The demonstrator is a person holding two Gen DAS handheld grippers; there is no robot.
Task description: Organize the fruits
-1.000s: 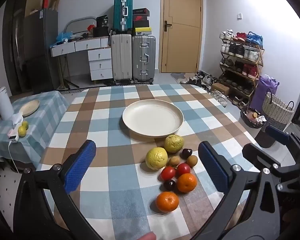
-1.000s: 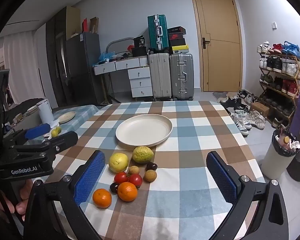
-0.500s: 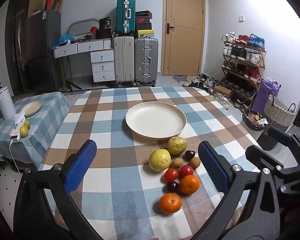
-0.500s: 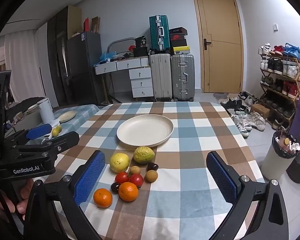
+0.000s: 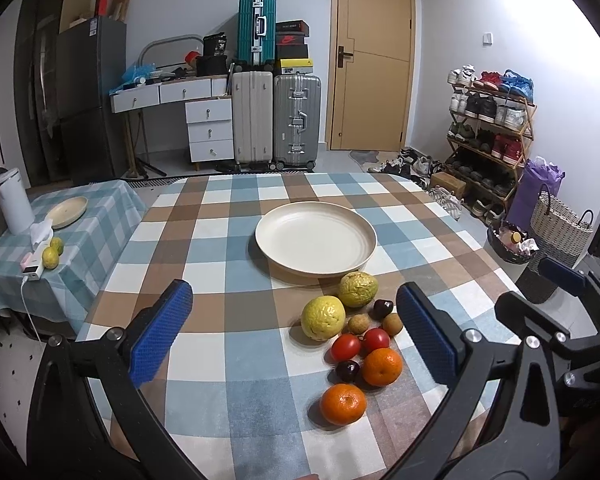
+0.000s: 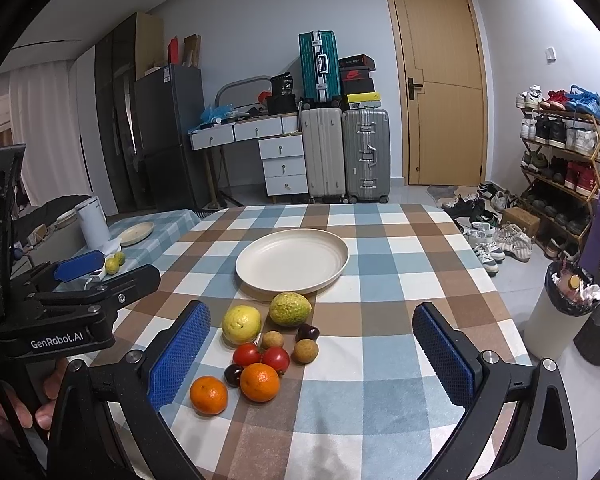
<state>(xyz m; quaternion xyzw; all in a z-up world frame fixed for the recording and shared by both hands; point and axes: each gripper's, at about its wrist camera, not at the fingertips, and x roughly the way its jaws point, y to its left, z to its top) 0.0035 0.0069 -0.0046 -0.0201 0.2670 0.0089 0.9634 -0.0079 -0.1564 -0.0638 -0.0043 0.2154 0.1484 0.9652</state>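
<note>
An empty cream plate lies mid-table on the checked cloth. In front of it is a cluster of fruit: a yellow guava, a green guava, two tomatoes, two oranges, two longans, and dark cherries. My left gripper hangs open above the table, with the fruit between its fingers' line. My right gripper is open too, hovering above the cluster. Neither holds anything.
A low side table on the left carries a small plate, a white kettle, and two small citrus fruits. Suitcases, drawers and a door stand behind. A shoe rack, baskets and a bin are on the right.
Both grippers have shifted slightly, so the plate and fruit sit a little further right in each view. Nothing on the table has moved, and both stay open.
</note>
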